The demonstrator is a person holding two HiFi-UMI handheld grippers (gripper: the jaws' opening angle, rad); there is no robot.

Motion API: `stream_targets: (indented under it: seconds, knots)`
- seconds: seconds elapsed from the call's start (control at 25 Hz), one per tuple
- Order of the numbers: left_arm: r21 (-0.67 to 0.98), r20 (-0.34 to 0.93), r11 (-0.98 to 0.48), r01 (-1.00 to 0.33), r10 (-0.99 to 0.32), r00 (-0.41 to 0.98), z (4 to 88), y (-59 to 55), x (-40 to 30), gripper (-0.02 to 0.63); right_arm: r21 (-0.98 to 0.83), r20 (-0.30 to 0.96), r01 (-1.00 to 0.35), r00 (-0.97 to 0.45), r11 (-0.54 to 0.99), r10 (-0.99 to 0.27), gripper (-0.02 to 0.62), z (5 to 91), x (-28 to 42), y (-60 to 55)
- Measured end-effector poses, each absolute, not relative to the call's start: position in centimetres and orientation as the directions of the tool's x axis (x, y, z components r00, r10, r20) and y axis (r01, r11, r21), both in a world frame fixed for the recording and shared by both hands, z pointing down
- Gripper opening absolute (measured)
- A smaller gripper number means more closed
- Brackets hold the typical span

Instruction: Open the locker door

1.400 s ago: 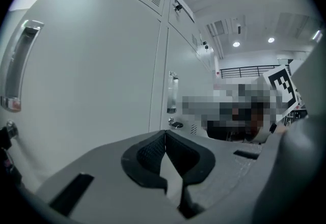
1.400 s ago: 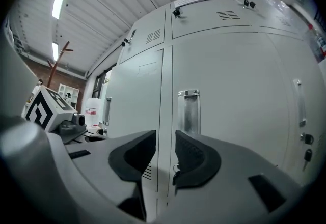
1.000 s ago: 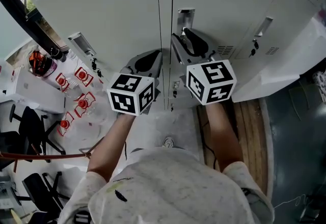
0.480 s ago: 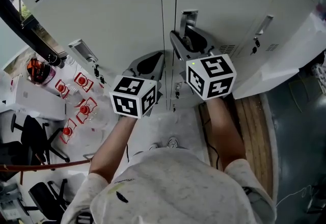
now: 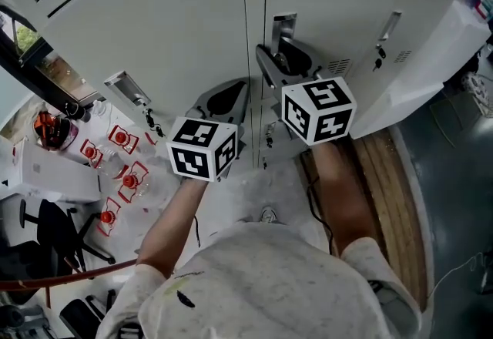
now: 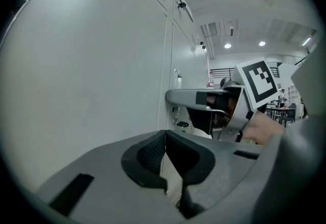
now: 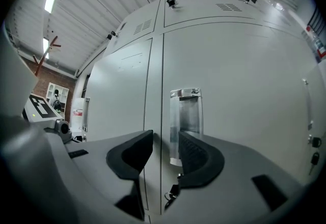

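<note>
The locker door is matt painted metal, its handle shiny bare metal.

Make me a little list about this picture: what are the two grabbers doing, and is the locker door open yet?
Locker door: grey, looks shut
Handle: shiny metal, upright on the door
Keys: hanging just below the handle
Left gripper: jaws together, nothing in them
Right gripper: jaws opening, pointed at the handle, which shows in the gap; pads not pressing on it
</note>
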State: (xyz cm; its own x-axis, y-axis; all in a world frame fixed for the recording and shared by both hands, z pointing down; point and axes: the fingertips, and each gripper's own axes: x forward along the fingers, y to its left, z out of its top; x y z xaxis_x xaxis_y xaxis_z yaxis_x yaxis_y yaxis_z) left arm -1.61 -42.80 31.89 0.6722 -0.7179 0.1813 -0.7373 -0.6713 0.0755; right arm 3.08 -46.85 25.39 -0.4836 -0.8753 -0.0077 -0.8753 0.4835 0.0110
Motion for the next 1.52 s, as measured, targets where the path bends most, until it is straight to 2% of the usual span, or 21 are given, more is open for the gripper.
stream_targets:
  seconds: [0.24, 0.52, 1.16, 1.24, 1.32, 1.52]
  knots:
    - [0.083, 0.179, -0.700, -0.709, -0.689, 0.702, 32.1, -42.9, -1.9, 0.008, 0.014, -0.010, -0.893, -0.449, 0.449, -0.893, 0.132, 25.4, 3.1, -46.2]
    - [0.092, 0.171, -0.748, -0.658, -0.639, 0.750, 32.1, -42.4, -1.2, 0.008, 0.029, -0.007, -0.907, -0.422, 0.421, -0.907, 0.169, 25.4, 3.3, -44.7]
    - [0.101, 0.143, -0.807, -0.582, -0.567, 0.811, 31.4, -41.8, -0.3, 0.008, 0.038, 0.012, -0.948, -0.315, 0.315, -0.949, 0.173, 25.5, 4.4, -42.3]
    - [0.103, 0.137, -0.812, -0.575, -0.561, 0.816, 31.2, -41.7, -0.1, 0.008, 0.034, 0.009, -0.953, -0.300, 0.300, -0.954, 0.157, 25.5, 4.9, -41.9]
    - [0.105, 0.132, -0.817, -0.567, -0.553, 0.823, 31.1, -41.5, 0.2, 0.007, 0.026, 0.003, -0.959, -0.283, 0.283, -0.959, 0.114, 25.5, 5.6, -41.4]
    - [0.104, 0.128, -0.836, -0.539, -0.526, 0.841, 30.9, -40.6, 1.0, 0.008, 0.013, -0.008, -0.961, -0.277, 0.277, -0.961, 0.115, 25.5, 6.1, -40.3]
